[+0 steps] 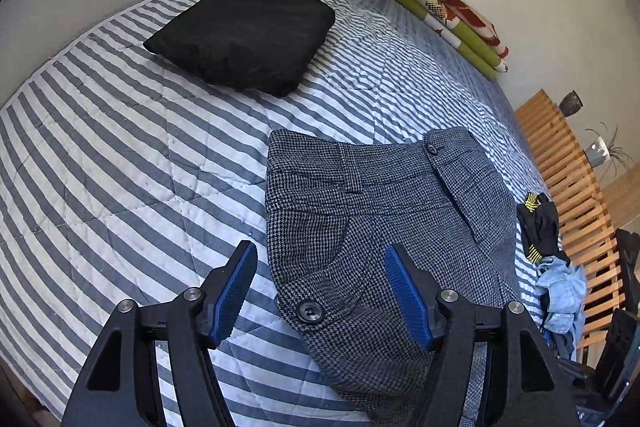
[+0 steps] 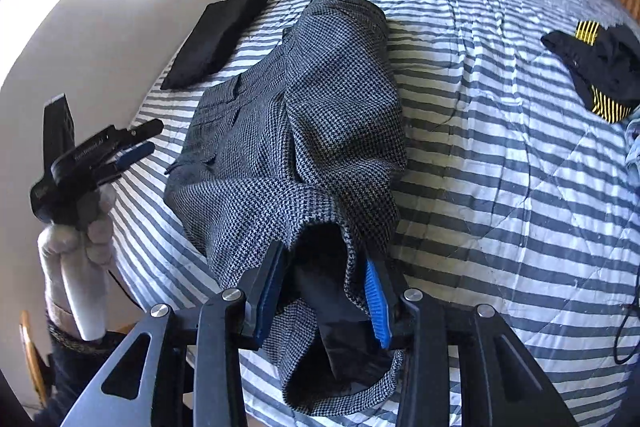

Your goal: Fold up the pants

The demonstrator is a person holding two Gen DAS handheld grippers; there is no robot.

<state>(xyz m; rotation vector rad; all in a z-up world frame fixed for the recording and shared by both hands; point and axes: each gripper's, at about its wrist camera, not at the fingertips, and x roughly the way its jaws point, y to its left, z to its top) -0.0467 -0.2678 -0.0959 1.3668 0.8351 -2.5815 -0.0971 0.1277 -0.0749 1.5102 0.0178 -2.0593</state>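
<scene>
The right gripper (image 2: 326, 297) stands parted around the lined hem of the houndstooth pants (image 2: 304, 131) on the striped bed (image 2: 500, 187), not visibly pinching, so the bunched leg could slump unfolded. The left gripper (image 1: 320, 291) hovers agape over the waistband, empty. The far legs' lay stays hidden under folds.

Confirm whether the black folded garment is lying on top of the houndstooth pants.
No, the black folded garment lies apart from the houndstooth pants, with bare striped quilt between them.

The striped grey-and-white quilt (image 1: 120, 155) has lots of bare room on the left. A flat folded black cloth (image 1: 244, 31) lies far back. A black-and-yellow clothes heap (image 1: 538, 227) blocks the right edge.
</scene>
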